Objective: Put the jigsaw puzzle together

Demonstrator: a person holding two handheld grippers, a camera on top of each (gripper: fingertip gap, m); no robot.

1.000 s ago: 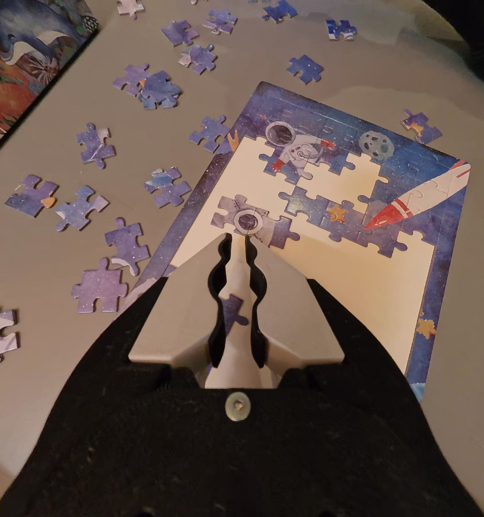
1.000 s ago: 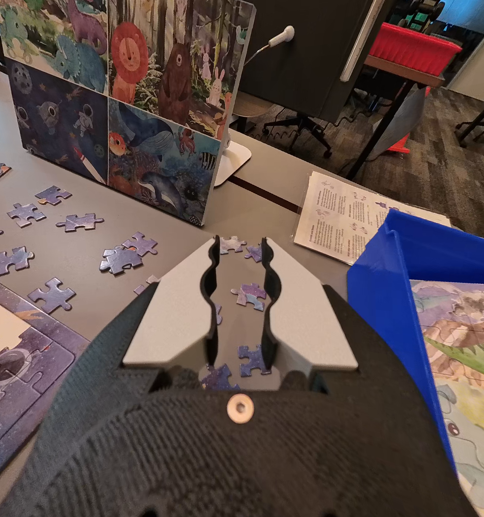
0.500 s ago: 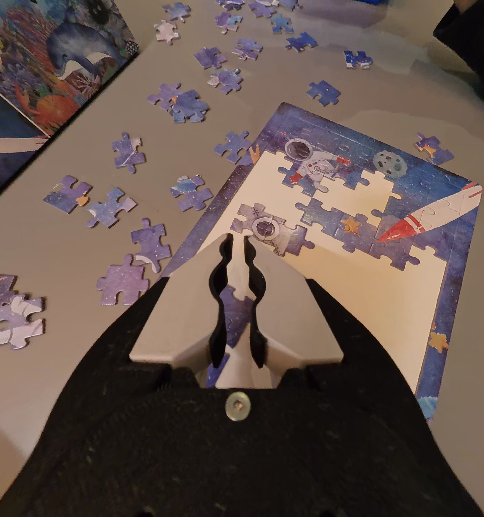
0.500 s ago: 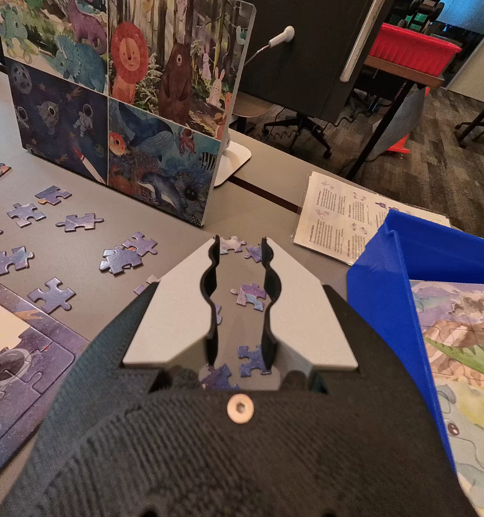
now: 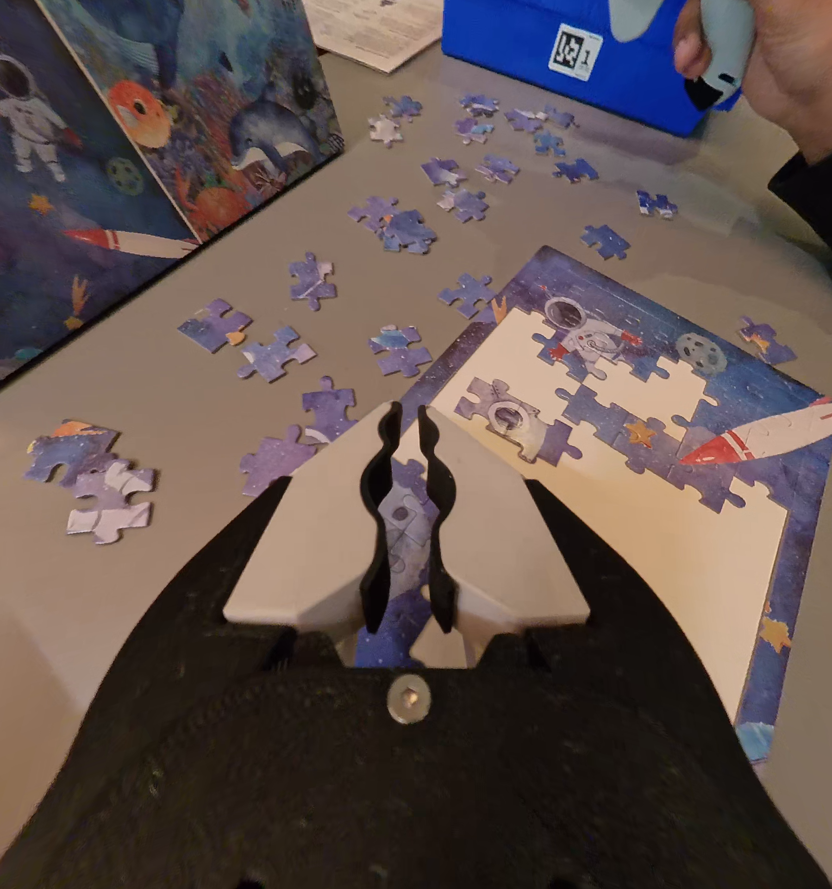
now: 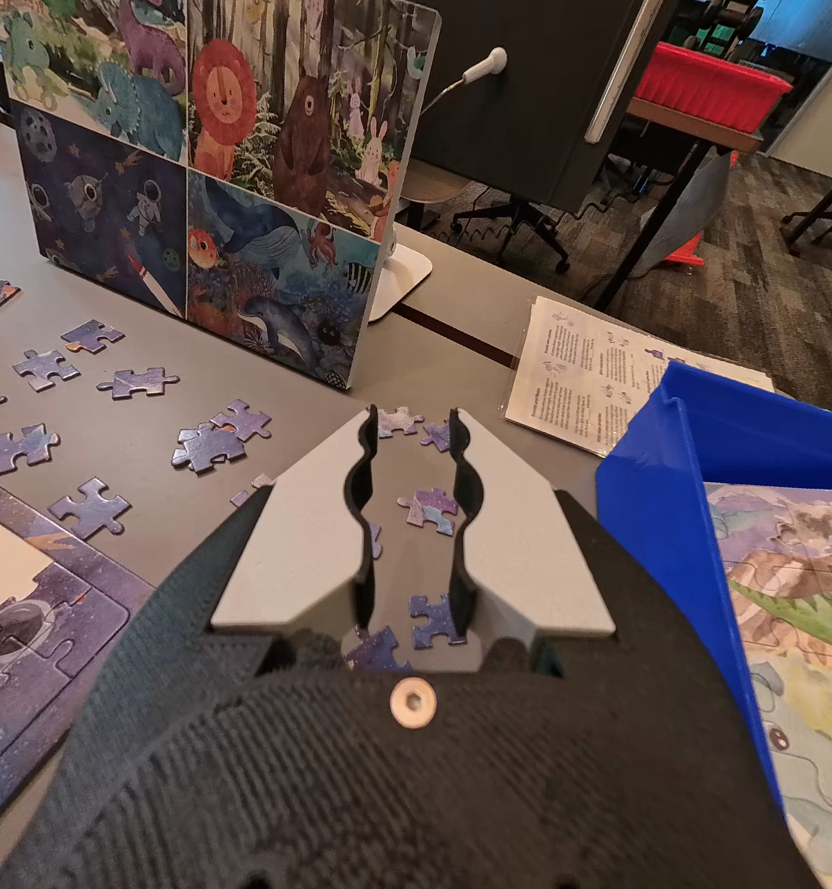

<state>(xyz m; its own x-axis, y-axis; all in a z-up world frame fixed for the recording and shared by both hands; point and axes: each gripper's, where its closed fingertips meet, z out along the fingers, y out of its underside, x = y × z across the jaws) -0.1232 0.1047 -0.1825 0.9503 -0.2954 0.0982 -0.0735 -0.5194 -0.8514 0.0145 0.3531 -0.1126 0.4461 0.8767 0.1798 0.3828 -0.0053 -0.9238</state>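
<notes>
Left tool (image 5: pixel 408 413): jaws nearly together with a thin slit between the tips, nothing pinched, hovering above the near-left corner of the puzzle board (image 5: pixel 784 596).
Ahead of left tool: a joined astronaut piece (image 5: pixel 515 423) lies on the cream board, just right of the tips.
Left of left tool: loose purple pieces (image 5: pixel 279 353) scattered on the grey bench (image 5: pixel 115 601).
Right tool (image 6: pixel 413 417): jaws spread, bare, over the bench; a purple piece (image 6: pixel 428 510) lies on the bench below its gap.
Right of right tool: blue bin (image 6: pixel 654 529).
Beyond right tool: picture box (image 6: pixel 240 192) and printed sheet (image 6: pixel 587 380).
</notes>
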